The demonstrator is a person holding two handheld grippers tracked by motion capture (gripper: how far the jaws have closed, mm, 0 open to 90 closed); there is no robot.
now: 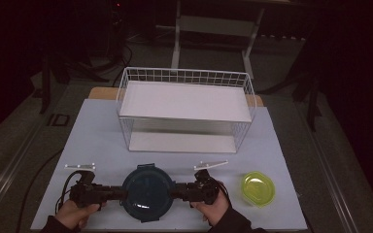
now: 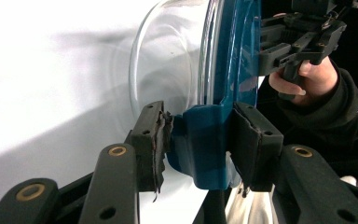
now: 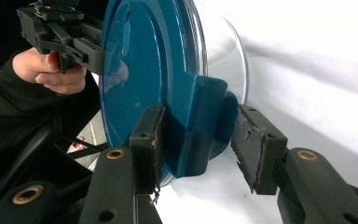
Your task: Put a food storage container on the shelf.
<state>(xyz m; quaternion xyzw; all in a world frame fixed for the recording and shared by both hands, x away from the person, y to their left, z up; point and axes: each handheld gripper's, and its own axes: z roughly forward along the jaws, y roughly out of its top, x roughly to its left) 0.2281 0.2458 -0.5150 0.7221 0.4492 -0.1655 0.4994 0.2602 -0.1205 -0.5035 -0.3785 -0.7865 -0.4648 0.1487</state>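
A round glass container (image 1: 147,193) with a dark blue lid (image 2: 233,51) sat at the near edge of the pale table (image 1: 92,131), between the person's two hands. The left gripper (image 1: 118,193) came at it from the left, its two jaws pressed against either side of the lid's blue clip tab (image 2: 201,140). The right gripper (image 1: 178,191) came from the right, its jaws astride the opposite clip tab (image 3: 200,126): one pad lay against the tab, the other stood a little off it, so the grip was not quite closed. A yellow-green bowl (image 1: 258,188) stood to the right of the right hand (image 1: 214,204), apart from it. Behind the container, farther back on the table, stood a white wire basket rack (image 1: 184,109)
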